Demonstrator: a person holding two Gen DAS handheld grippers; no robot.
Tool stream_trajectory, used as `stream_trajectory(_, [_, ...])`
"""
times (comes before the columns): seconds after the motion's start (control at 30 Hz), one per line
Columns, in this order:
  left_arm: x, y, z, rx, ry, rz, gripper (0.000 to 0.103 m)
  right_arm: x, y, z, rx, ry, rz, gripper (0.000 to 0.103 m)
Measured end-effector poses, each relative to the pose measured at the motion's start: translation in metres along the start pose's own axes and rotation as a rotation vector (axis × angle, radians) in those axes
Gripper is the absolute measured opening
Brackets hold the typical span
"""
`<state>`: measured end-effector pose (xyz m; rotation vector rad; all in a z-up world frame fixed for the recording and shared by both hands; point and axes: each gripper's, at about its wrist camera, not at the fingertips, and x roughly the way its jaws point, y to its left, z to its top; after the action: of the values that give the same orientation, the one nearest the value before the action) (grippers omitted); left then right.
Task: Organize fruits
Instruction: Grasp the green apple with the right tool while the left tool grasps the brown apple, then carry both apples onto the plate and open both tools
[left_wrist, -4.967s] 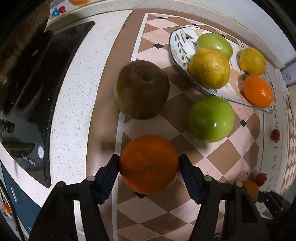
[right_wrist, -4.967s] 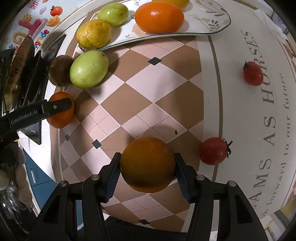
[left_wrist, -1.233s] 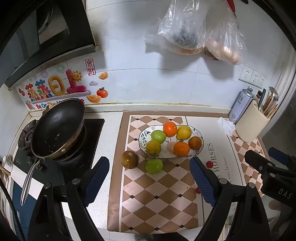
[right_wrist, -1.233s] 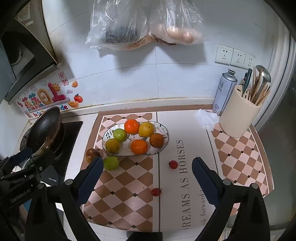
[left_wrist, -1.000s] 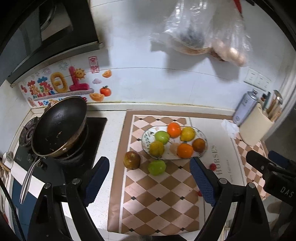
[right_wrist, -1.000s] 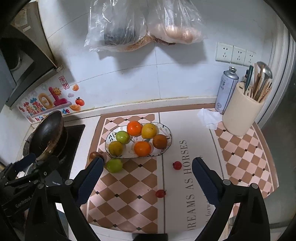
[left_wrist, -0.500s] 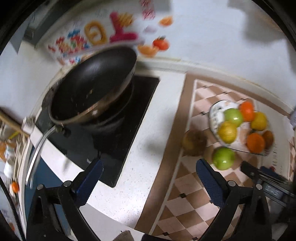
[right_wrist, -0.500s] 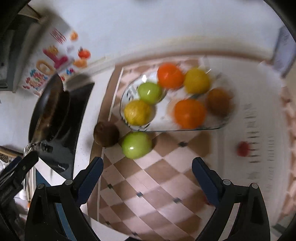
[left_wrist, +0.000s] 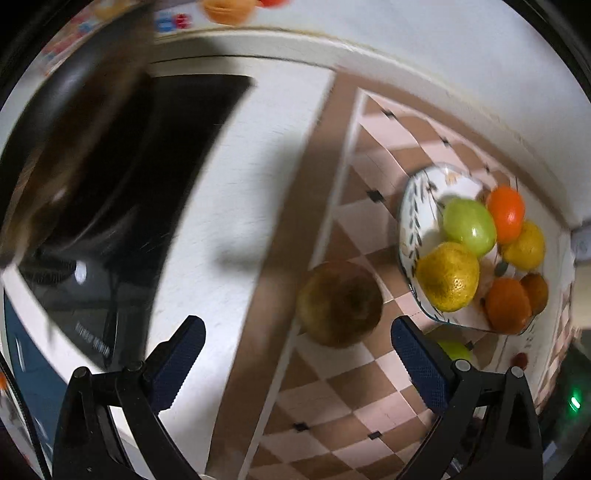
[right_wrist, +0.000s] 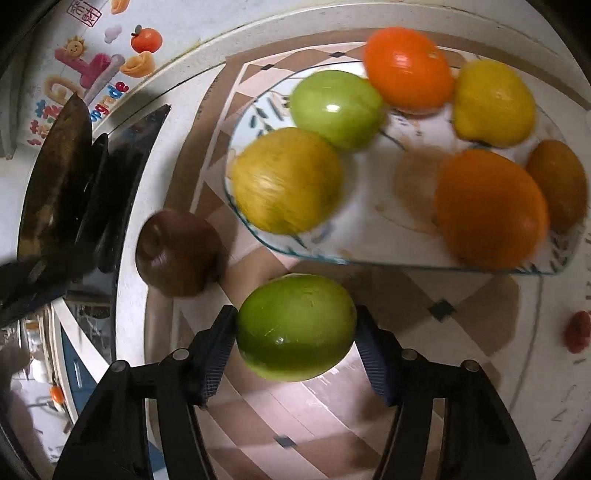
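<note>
A green apple (right_wrist: 295, 326) lies on the checked mat in front of the glass plate (right_wrist: 406, 263). My right gripper (right_wrist: 293, 325) is closing on it, and both pads touch its sides. The plate holds several fruits: a yellow orange (right_wrist: 286, 181), another green apple (right_wrist: 336, 107), oranges and a lemon. A brown fruit (left_wrist: 340, 302) sits left of the plate (left_wrist: 404, 206). My left gripper (left_wrist: 295, 326) hangs wide open just short of it, with nothing between its fingers. In the left wrist view the green apple (left_wrist: 454, 350) peeks out behind the right finger.
A black pan (left_wrist: 74, 147) on a dark stove (left_wrist: 177, 140) fills the left side. A small red tomato (right_wrist: 578, 332) lies on the mat to the right. The white wall with stickers (right_wrist: 92, 74) runs behind the counter.
Both grippers have dropped from high above the counter to just over the mat. The right jaws have narrowed around the green apple. The left gripper now faces the brown fruit.
</note>
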<state>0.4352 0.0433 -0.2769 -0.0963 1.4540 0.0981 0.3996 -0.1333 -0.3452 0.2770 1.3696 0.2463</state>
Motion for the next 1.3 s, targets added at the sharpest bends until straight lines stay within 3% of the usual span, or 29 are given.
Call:
stream_trajectory(0.13, [0.024, -0.023, 0.007, 0.109, 0.025, 0.017, 0.102, -0.012, -0.028, -0.014, 0.036, 0.025, -0.015, 0.066])
stream_trajectory(0.2, [0.029, -0.029, 0.007, 0.135, 0.013, -0.002, 0.081, -0.014, -0.037, -0.019, 0.050, 0.032, -0.020, 0.066])
stream_trajectory(0.23, [0.033, -0.032, 0.006, 0.147, 0.022, -0.013, 0.064, -0.015, -0.041, -0.021, 0.057, 0.036, -0.025, 0.066])
stream_trajectory(0.27, [0.036, -0.034, 0.005, 0.158, 0.033, -0.001, 0.063, -0.015, -0.045, -0.022, 0.062, 0.038, -0.028, 0.066])
stream_trajectory(0.47, [0.027, -0.030, -0.010, 0.147, 0.019, -0.025, 0.062, -0.015, -0.042, -0.026, 0.043, 0.045, -0.029, 0.066])
stream_trajectory(0.7, [0.013, -0.034, -0.080, 0.111, 0.071, -0.137, 0.062, -0.016, -0.025, -0.035, -0.017, 0.072, -0.019, 0.066])
stream_trajectory(0.9, [0.020, -0.043, -0.116, 0.092, 0.089, -0.155, 0.062, -0.009, -0.031, -0.042, -0.014, 0.090, 0.000, 0.066])
stream_trajectory(1.1, [0.015, -0.051, -0.121, 0.096, 0.078, -0.147, 0.062, -0.011, -0.035, -0.043, -0.025, 0.073, 0.000, 0.066])
stream_trajectory(1.3, [-0.031, -0.044, -0.089, 0.086, 0.012, -0.208, 0.062, -0.022, -0.040, -0.047, 0.013, 0.058, 0.035, 0.066])
